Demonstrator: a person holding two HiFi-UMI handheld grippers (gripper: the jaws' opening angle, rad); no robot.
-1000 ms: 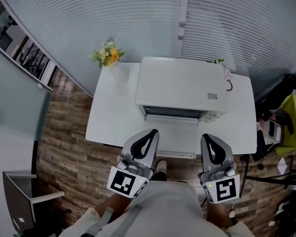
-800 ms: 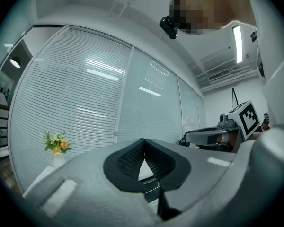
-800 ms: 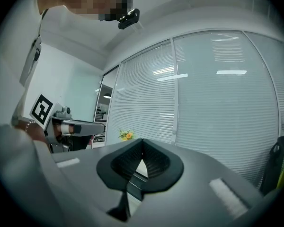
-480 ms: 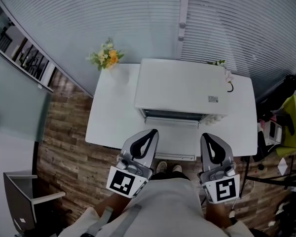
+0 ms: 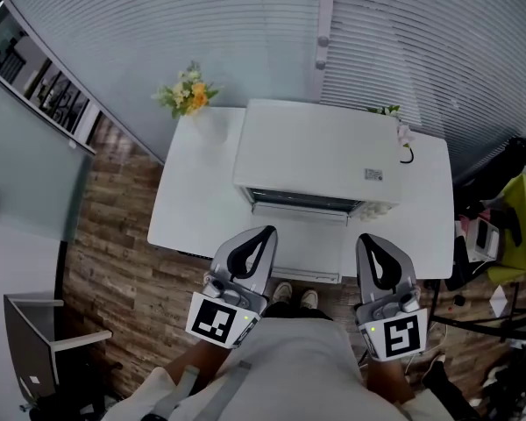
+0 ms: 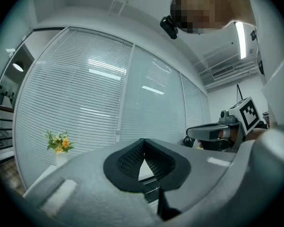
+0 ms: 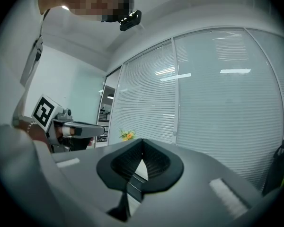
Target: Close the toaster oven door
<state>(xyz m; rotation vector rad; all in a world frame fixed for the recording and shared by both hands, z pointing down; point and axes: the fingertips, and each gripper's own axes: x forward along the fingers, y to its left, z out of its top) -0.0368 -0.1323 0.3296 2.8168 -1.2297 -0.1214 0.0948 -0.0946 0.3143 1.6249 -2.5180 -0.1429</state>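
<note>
As before, the grey left gripper (image 5: 270, 232) and right gripper (image 5: 366, 241) are being held shut and empty before the boxy white toaster oven (image 5: 316, 152), its dropped door (image 5: 302, 246) being shown whole only in the head view.

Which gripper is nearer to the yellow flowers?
The left gripper, on the table's side where the flowers stand; the right gripper hangs farther across.

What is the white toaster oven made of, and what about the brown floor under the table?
The toaster oven looks like painted metal: its top is flat, plain white and dull, with sharp edges. It could be plastic; the look alone can't settle it. The floor looks like wood or wood-look laminate: brown planks with streaky grain and mixed shades.
</note>
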